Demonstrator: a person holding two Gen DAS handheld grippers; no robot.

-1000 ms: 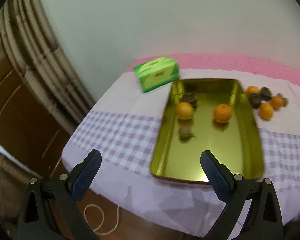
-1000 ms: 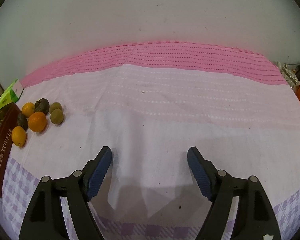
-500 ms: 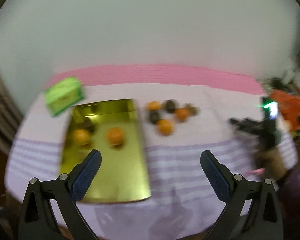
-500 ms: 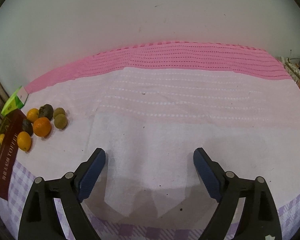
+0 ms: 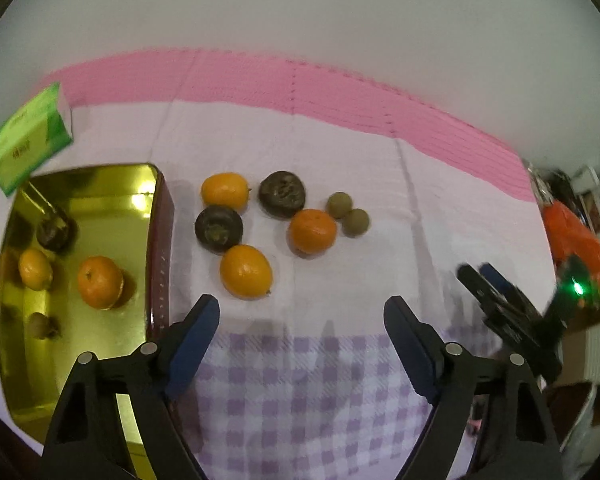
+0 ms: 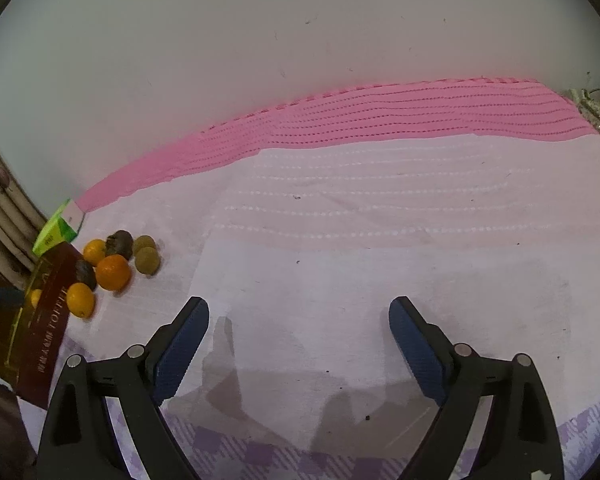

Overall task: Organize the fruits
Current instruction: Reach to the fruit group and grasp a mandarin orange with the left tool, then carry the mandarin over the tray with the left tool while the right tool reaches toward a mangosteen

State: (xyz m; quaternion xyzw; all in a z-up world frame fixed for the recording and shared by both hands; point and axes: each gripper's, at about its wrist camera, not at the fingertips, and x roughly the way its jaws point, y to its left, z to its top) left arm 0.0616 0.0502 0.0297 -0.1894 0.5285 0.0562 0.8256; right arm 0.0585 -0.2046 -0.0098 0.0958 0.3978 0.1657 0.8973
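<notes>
Fruits: loose cluster (image 5: 276, 224) on the cloth – perhaps seven pieces
Tin (image 5: 156, 216): holds four fruits
Left gripper (image 5: 300, 320): spread wide, empty
Right gripper (image 6: 299, 322): wide, empty

Both wrist views sharing fruit cluster (image 5: 276, 224)

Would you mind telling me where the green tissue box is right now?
In the left wrist view, the green tissue box sits at the far left on the tablecloth, just behind the gold tray.
</notes>
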